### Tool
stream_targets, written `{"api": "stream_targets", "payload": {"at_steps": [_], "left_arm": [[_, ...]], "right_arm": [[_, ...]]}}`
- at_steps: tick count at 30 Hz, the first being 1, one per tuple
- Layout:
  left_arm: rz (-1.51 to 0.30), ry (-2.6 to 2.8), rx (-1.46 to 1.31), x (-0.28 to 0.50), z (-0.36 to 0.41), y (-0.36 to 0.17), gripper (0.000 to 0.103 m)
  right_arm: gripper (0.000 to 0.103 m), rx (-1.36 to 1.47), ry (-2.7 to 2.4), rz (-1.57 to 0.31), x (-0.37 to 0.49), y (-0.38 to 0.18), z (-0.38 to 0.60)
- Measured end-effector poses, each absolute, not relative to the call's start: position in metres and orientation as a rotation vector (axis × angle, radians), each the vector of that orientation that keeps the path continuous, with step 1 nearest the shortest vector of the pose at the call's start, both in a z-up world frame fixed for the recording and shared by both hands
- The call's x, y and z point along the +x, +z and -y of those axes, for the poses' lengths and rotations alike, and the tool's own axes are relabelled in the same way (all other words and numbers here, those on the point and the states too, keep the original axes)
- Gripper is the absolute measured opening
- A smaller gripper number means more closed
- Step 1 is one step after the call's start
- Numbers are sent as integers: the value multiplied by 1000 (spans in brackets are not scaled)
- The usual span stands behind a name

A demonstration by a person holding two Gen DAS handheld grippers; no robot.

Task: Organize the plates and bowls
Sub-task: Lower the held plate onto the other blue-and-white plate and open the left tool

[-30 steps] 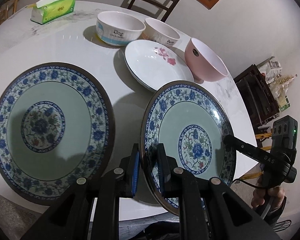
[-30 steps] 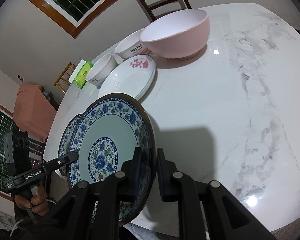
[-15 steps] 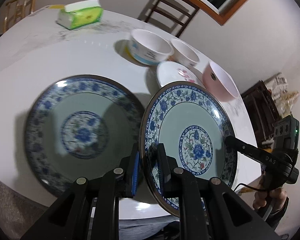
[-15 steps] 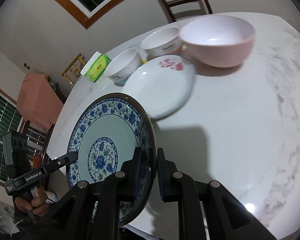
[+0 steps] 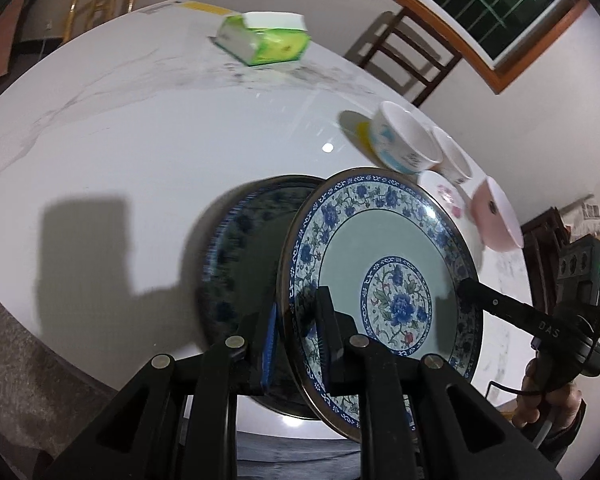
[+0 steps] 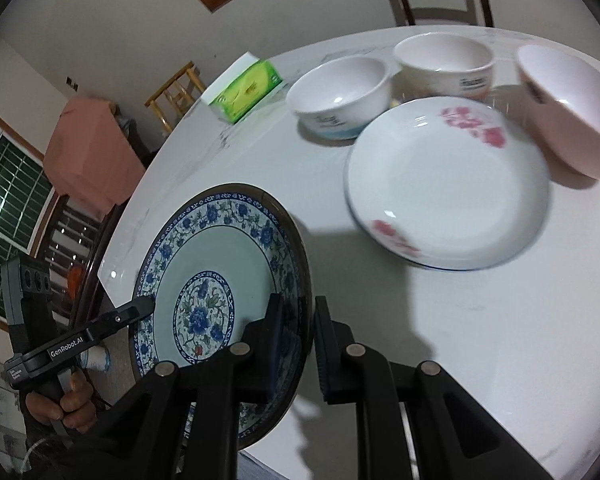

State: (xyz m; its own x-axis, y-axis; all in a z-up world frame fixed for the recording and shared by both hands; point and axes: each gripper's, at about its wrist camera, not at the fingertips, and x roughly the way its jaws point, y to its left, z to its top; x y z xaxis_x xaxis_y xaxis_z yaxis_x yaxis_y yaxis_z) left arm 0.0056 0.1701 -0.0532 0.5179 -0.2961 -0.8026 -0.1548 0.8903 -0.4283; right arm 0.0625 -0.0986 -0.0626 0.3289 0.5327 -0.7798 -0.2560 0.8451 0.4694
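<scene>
Both grippers hold one blue-and-white floral plate tilted above the white marble table. My left gripper is shut on its near-left rim. The right gripper clamps the opposite rim. A second matching plate lies on the table, in shadow, partly hidden behind the held plate. In the right wrist view the held plate sits in my right gripper, shut on its rim, with the left gripper on the far edge.
A white plate with pink flowers lies to the right, with two white bowls and a pink bowl behind it. A green tissue box sits far back. Chairs stand around the table. A hand grips the left handle.
Both grippers have carried the held plate leftwards, away from the bowls. It now overlaps the matching plate on the table, which earlier lay apart to its left.
</scene>
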Motion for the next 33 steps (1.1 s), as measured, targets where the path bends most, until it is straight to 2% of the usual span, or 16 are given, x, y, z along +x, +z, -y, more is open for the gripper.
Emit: {"api": "stream_targets", "payload": {"at_steps": [10,33], "left_arm": [[-1076,-32,-507,14,-193,-71,15],[-1088,-6,-538,22,-199,-81,14]], "right_arm": [[15,283,529,-1198,78,-86,67],[19,245,493,-1209,77,-93,63]]}}
